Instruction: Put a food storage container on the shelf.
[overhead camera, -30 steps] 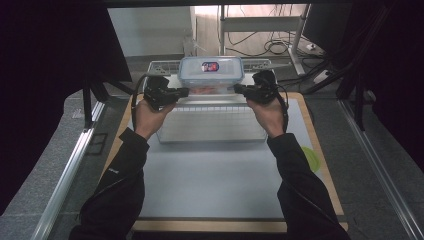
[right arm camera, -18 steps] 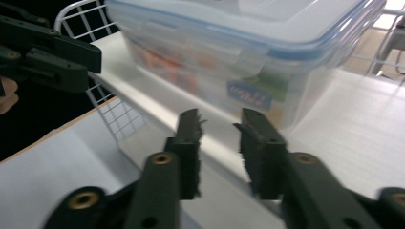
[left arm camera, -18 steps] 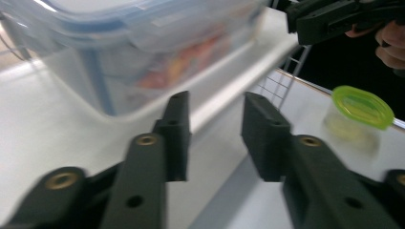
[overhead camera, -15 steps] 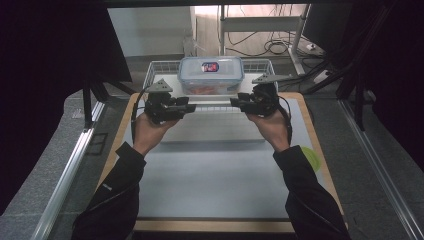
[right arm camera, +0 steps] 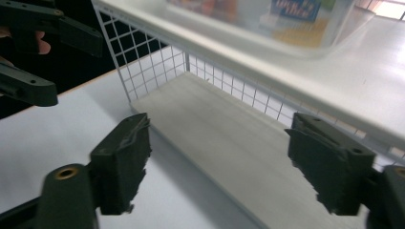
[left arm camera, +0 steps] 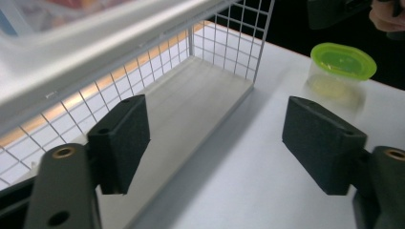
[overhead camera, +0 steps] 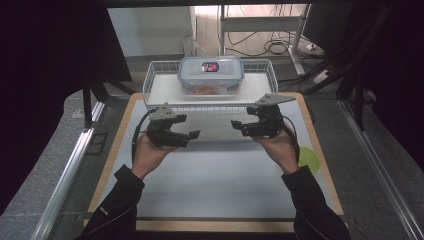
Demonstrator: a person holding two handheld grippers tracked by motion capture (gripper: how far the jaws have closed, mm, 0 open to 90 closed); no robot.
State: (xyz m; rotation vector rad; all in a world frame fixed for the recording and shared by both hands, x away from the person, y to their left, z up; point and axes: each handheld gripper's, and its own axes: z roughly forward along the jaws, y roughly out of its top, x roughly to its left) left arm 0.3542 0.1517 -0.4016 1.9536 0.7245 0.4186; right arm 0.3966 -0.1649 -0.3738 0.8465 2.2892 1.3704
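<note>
The clear lidded box [overhead camera: 211, 75] sits on top of the white wire rack [overhead camera: 155, 82] at the far edge of the bench [overhead camera: 210, 185]. On the box's lid is a small red and dark label, too small to read from the high view. In the right gripper view a blue label with pale lettering shows through the box wall [right arm camera: 296, 9], but it is blurred and I cannot read it.

A second ago both hand-held grippers were up at the box, one at each end, with jaws pressed together. Now both have drawn back toward the person and sunk lower, and they hang in front of the rack, well apart from the box. The left hand-held gripper [overhead camera: 192, 135] has just been opening its jaws; they stand spread with nothing between them. The right hand-held gripper [overhead camera: 235, 123] has likewise just been opening and is spread and empty. The box has kept its place on the rack.

The left gripper view shows, beyond the rack's end, a small clear cup with a green lid [left arm camera: 343, 62] standing on the bench; the high view gives only its green lid, to the right of the rack and nearer the person. The right gripper view shows the rack's lower shelf [right arm camera: 229, 138] under the box, and the left hand-held gripper off to one side.
</note>
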